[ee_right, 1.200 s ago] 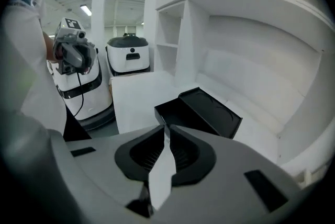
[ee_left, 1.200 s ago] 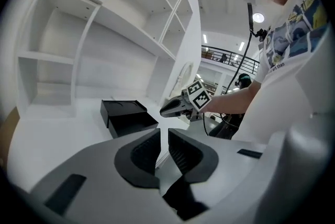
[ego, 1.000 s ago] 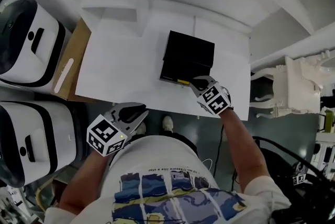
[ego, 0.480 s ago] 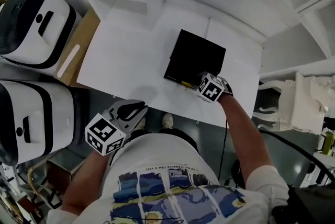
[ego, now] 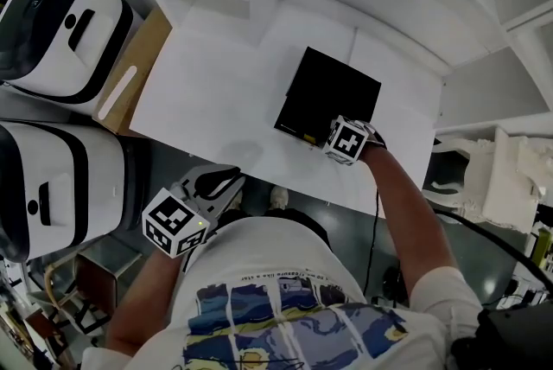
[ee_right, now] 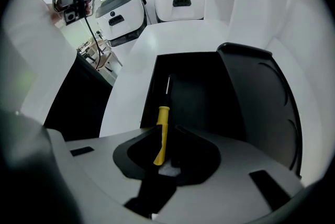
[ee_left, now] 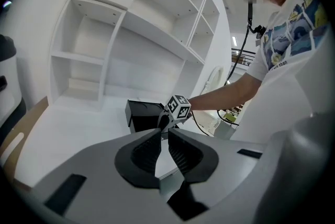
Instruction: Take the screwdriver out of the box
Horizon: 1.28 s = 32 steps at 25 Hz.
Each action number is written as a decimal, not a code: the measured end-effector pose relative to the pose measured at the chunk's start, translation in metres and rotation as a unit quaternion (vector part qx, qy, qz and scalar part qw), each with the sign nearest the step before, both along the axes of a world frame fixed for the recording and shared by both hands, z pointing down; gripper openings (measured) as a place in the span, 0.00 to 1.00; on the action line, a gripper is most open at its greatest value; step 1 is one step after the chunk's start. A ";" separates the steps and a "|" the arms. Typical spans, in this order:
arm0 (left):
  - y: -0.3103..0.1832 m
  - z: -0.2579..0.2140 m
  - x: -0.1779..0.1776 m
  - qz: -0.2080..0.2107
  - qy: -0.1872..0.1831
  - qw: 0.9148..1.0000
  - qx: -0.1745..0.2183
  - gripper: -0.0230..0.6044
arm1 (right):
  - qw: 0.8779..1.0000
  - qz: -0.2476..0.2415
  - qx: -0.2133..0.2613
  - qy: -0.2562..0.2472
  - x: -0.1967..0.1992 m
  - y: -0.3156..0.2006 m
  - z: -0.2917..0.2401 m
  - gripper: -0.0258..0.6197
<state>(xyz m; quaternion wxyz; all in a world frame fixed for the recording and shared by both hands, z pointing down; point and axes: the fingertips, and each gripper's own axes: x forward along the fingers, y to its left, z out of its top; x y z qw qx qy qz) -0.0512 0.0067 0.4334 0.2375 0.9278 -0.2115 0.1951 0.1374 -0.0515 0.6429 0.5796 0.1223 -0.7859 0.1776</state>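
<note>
Plainly, the right gripper (ee_right: 164, 133) has its jaws pinched in on the yellow-handled screwdriver (ee_right: 163, 117). It holds the plastic handle near its rear end, while the thin metal shaft points ahead into the open black rectangular box (ee_right: 201, 100), low over its dark floor. The grip sits on a smooth, rounded handle and toward one end, so I judge the tool could pivot or slip out if it is lifted sharply.

Because the shaft lies inside the box, a pull straight back might catch the tip on the near wall and drag the box across the white desk (ego: 207, 100), since nothing braces it. The raised black lid (ee_right: 261, 102) stands just to the right and could be knocked.

The left gripper (ee_left: 164, 136), jaws nearly together with nothing between them, hangs off the desk's near edge, well apart from the box.
</note>
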 end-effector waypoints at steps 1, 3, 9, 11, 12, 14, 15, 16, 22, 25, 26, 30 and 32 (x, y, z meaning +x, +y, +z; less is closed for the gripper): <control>0.000 0.000 0.000 -0.001 -0.001 1.000 0.000 0.09 | 1.000 -0.004 -0.002 0.002 0.000 -0.002 0.002 0.17; -0.001 0.000 0.000 -0.004 -0.002 1.000 0.000 0.09 | 1.000 -0.010 -0.006 0.006 -0.001 -0.003 0.004 0.18; -0.003 0.000 -0.001 -0.009 -0.005 1.000 0.001 0.09 | 1.000 -0.009 0.015 0.018 0.001 -0.008 0.005 0.22; -0.004 0.000 -0.001 -0.010 -0.005 1.000 0.001 0.09 | 0.999 0.005 0.038 0.030 0.007 -0.014 0.005 0.21; -0.004 0.000 -0.001 -0.010 -0.006 1.000 0.001 0.09 | 0.999 0.013 0.045 0.028 0.008 -0.016 0.003 0.21; -0.005 0.001 -0.001 -0.010 -0.007 1.000 0.000 0.09 | 0.999 0.020 0.035 0.013 0.005 -0.011 0.000 0.21; -0.005 0.001 0.000 -0.008 -0.007 1.000 -0.001 0.09 | 1.000 0.018 0.022 0.003 0.002 -0.007 0.000 0.21; -0.005 0.001 0.001 -0.007 -0.008 1.000 -0.001 0.09 | 1.000 0.014 0.009 -0.003 0.000 -0.003 0.001 0.21; -0.005 0.002 0.005 0.003 -0.017 1.000 -0.002 0.09 | 0.999 0.023 -0.010 -0.021 -0.002 -0.009 0.010 0.18; -0.006 0.003 0.003 0.002 -0.020 1.000 -0.003 0.09 | 0.999 0.027 0.025 0.010 0.006 -0.018 0.013 0.17; -0.006 0.003 0.002 0.002 -0.021 1.000 -0.003 0.09 | 0.999 0.034 0.034 0.014 0.008 -0.020 0.013 0.16; -0.006 0.005 -0.001 0.001 -0.023 1.000 -0.005 0.09 | 0.996 0.074 0.015 -0.039 -0.001 -0.018 0.007 0.16; -0.005 0.005 0.000 0.002 -0.024 1.000 -0.006 0.09 | 0.995 0.085 0.001 -0.058 -0.009 -0.017 0.005 0.18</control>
